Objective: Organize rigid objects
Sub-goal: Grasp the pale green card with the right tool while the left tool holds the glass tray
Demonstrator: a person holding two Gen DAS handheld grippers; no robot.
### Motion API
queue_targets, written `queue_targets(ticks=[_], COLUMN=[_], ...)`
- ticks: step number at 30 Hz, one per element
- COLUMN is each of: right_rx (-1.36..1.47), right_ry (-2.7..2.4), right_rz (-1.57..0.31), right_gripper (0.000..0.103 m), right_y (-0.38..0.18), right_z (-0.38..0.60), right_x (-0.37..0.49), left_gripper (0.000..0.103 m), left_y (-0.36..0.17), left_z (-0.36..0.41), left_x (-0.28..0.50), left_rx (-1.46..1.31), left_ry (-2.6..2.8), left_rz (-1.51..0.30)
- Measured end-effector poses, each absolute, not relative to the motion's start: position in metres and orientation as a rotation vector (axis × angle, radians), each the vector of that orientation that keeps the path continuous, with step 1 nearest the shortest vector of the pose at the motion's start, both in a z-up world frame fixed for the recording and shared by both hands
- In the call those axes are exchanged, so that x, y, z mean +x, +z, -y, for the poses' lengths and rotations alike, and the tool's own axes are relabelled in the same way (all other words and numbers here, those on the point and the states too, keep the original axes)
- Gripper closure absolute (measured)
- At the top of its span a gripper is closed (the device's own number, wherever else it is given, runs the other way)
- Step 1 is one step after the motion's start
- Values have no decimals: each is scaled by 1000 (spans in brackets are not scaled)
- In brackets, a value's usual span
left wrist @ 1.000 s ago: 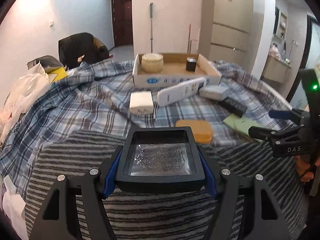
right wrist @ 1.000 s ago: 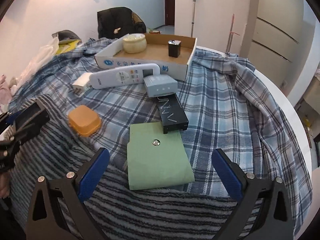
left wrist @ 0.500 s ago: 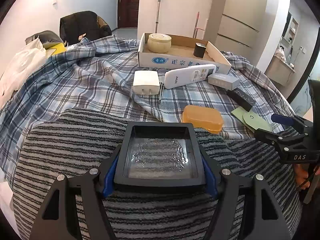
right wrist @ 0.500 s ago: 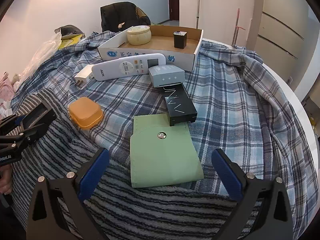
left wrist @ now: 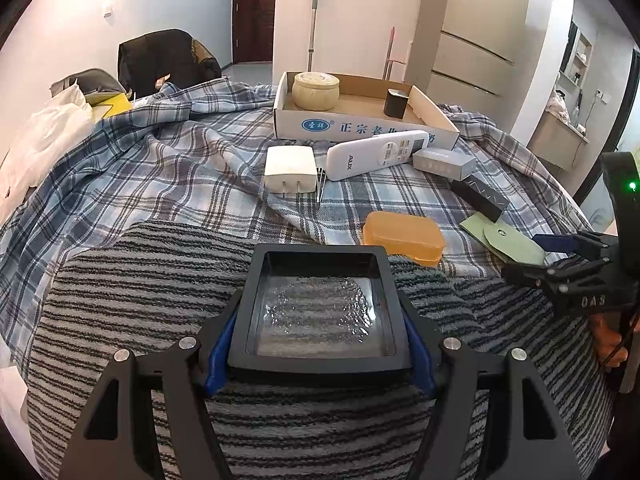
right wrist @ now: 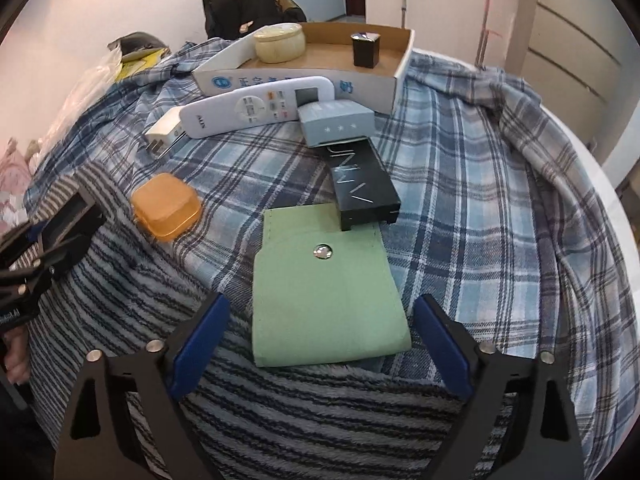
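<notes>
Black square tray (left wrist: 320, 308) with a clear rippled bottom sits clamped in the left hand-held gripper (left wrist: 320, 344), over the fuzzy striped blanket (left wrist: 140, 280). Right hand-held gripper (right wrist: 320, 340) is closing (not touching yet) around the flat green felt pouch (right wrist: 326, 292) on plaid cloth (right wrist: 460, 200).

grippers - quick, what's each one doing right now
left gripper: shut on the black square tray.
right gripper: open, jaws closing around the green pouch, not touching yet.
</notes>
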State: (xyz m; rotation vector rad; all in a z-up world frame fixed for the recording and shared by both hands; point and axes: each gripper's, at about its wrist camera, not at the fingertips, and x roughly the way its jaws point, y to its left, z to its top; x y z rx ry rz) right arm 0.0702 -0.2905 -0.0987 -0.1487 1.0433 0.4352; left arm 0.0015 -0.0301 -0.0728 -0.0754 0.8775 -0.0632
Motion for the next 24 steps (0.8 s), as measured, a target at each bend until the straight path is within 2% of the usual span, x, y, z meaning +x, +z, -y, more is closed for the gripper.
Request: queue_targets(ticks=[1,2,17,24], right_rx=[-144,-150,-113,-70], right_ry=[419,396,388,377], right_rz=[-1047,-1047,-942,-1021], right_gripper=[25,29,33,31], right_y=[-99,-100,-71,-94], right_z=[292,294,294,279], right_x=[72,73,39,40], left_gripper=[31,31,31,31], left_y=[-73,-73,-73,-73], left_z=[30,30,30,30], left_x=[1,1,1,1], left_rx=[-77,-78,-76,-76], left_ry=[-64,-65,-64,-64], left_rz=[-877,-877,-876,-875])
